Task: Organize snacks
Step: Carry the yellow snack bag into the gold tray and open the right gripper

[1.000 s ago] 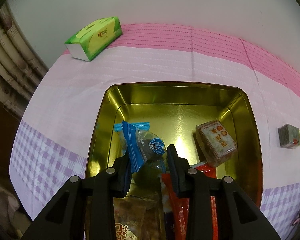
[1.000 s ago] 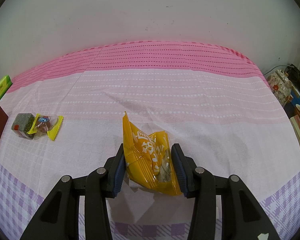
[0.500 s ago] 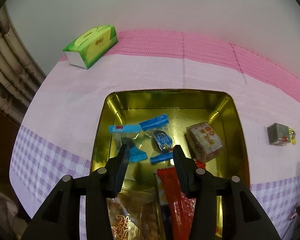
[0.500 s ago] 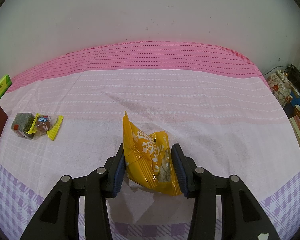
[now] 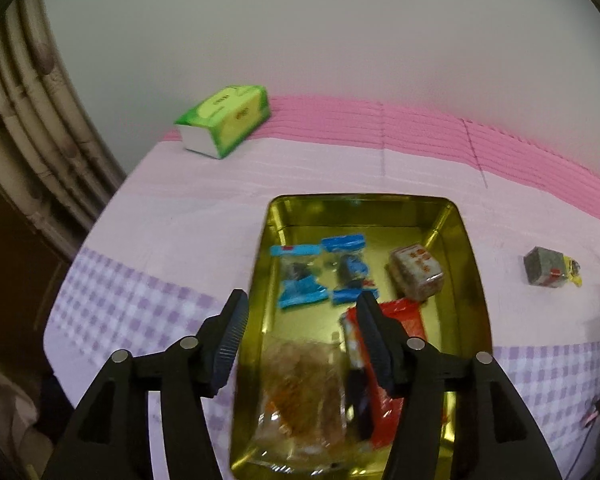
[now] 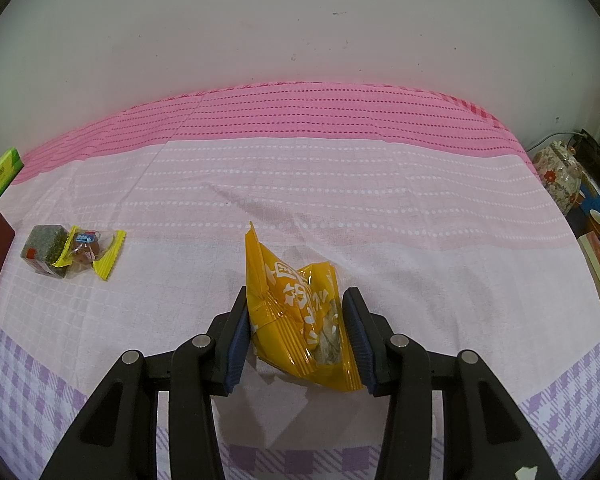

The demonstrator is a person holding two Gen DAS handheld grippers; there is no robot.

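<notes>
Crumpled orange snack packet [image 6: 300, 316] upright on cloth; blue-wrapped candies [image 5: 324, 274] in gold tin [image 5: 474, 280].

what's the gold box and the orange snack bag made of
The gold box looks like thin metal with a polished, mirror-like finish: its inner walls reflect light and the snacks inside. The orange snack bag, held between the fingers of the right hand-held gripper, appears to be glossy plastic film: it creases sharply, shines, and has a clear window showing the contents.

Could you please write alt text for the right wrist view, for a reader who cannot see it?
The right tool grips an orange snack packet just above a pink and lilac tablecloth. At far left lie a grey-green cube snack and a yellow-ended candy, touching.
</notes>
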